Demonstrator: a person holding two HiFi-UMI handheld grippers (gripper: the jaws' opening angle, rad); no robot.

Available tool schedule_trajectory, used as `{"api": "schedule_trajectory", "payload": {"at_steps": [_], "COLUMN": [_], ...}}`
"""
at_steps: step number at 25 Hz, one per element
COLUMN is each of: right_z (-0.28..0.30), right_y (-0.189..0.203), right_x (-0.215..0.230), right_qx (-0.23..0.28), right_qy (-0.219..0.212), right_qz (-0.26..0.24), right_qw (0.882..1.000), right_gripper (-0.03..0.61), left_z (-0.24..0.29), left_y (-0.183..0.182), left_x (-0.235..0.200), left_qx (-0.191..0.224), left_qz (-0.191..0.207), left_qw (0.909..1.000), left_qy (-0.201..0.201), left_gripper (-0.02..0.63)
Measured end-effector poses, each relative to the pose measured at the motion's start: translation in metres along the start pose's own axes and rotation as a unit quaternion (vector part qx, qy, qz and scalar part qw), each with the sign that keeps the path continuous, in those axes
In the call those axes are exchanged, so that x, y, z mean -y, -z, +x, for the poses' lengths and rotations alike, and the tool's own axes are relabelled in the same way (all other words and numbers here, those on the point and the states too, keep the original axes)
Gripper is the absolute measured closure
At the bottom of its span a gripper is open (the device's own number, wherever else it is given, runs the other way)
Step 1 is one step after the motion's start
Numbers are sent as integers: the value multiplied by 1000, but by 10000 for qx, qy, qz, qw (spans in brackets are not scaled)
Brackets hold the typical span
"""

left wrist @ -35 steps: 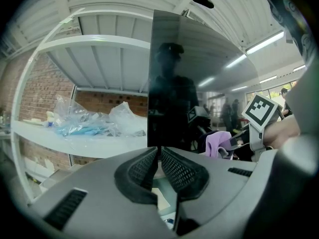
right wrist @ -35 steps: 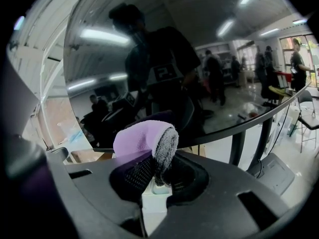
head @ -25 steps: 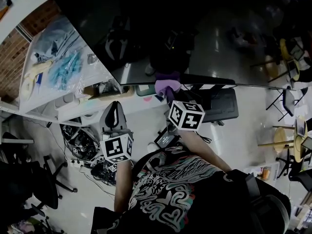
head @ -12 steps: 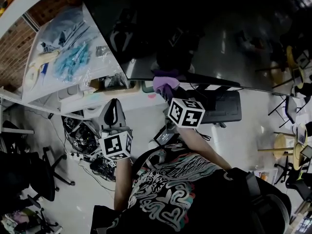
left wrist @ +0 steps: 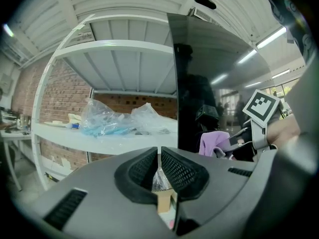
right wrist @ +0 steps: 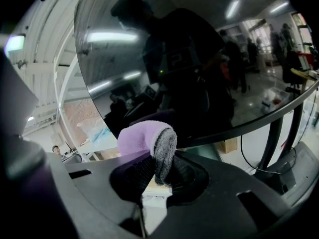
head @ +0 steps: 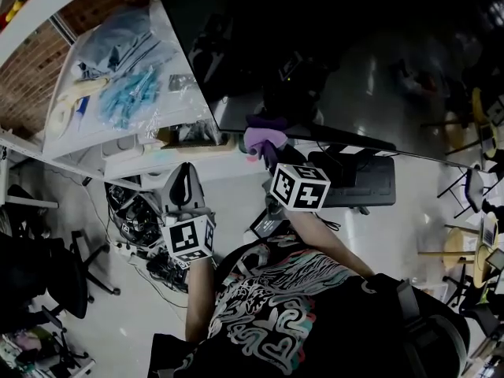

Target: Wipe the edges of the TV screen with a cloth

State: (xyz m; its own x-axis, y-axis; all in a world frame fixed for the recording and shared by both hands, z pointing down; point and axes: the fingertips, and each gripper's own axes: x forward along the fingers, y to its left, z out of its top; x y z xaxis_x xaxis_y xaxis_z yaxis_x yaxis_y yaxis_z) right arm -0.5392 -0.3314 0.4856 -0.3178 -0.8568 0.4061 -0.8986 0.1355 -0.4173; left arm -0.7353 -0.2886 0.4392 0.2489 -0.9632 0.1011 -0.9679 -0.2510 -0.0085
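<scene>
Brick wall [head: 31,77] runs down the far left, and in front of it a white shelf [head: 94,142] carries clear plastic bags [head: 118,93] with blue and white bits inside. Under the shelf a tangle of cables [head: 134,227] lies on the pale floor. Next along, the left gripper [head: 185,172] is held low beside the shelf, apart from the screen. In its own view the left gripper [left wrist: 159,171] has its two pads drawn together with nothing between them. To its right the purple cloth [head: 264,138] sits against the lower edge of the TV screen [head: 331,46], near the bottom left corner. The right gripper [head: 272,154] is clamped on it. In the right gripper view the cloth [right wrist: 147,136] bulges up from between the closed pads of the right gripper [right wrist: 157,171] and meets the dark glass [right wrist: 199,59]. Further right the TV's black base [head: 362,176] stands below the screen.
</scene>
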Motion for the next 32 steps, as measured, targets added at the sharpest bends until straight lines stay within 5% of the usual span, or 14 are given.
{"api": "schedule_trajectory", "payload": {"at_steps": [32], "right_z": [41], "right_y": [17], "right_x": [-68], "right_qx": [-244], "right_qy": [-588], "right_qz": [-143], "right_qw": [9979], "right_gripper": [499], "left_z": [-30], "left_y": [6], "left_x": [-48], "left_qx": [-29], "left_qz": [-73], "left_qw": [9989], "left_qy": [-463], "left_gripper": [580]}}
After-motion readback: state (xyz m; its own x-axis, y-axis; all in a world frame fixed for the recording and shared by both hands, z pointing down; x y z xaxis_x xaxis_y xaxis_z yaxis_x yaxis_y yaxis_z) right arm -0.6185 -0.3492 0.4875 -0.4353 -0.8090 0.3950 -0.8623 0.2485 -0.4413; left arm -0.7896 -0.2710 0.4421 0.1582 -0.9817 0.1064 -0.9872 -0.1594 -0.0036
